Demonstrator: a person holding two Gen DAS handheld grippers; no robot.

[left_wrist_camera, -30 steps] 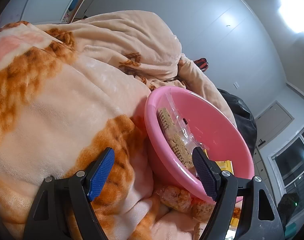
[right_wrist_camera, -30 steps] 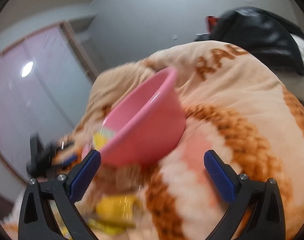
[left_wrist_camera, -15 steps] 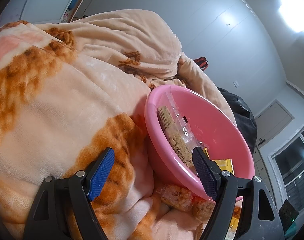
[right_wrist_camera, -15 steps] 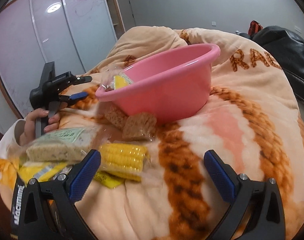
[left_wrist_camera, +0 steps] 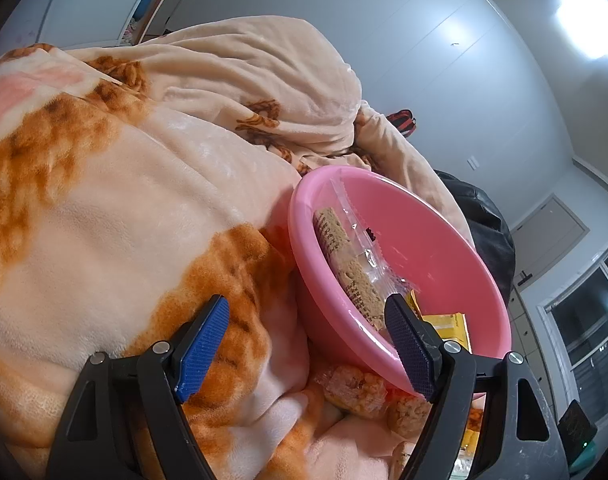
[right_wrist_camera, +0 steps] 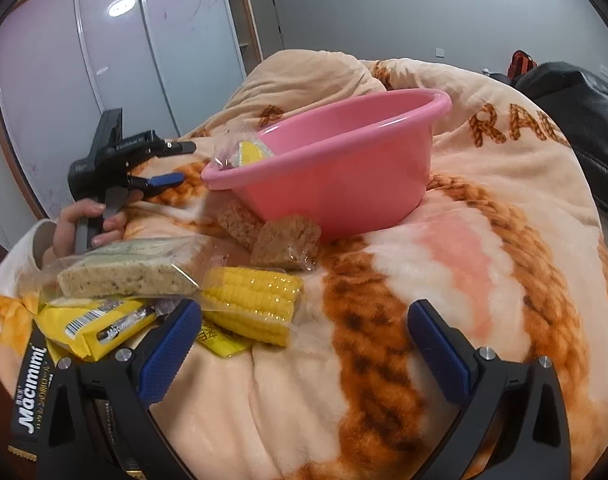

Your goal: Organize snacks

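Step in hand looks like picking the next snack. Right hand-held gripper jaws apart, empty, over the blanket, corn pack just left of it. Left hand-held gripper also apart, empty, near the pink basin, which holds a cracker pack. Next: shift right gripper left onto the corn, clamp, carry to the basin.

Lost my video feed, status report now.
Left gripper and right gripper open, empty. Pink basin part filled; corn pack waiting. Nothing blocking.
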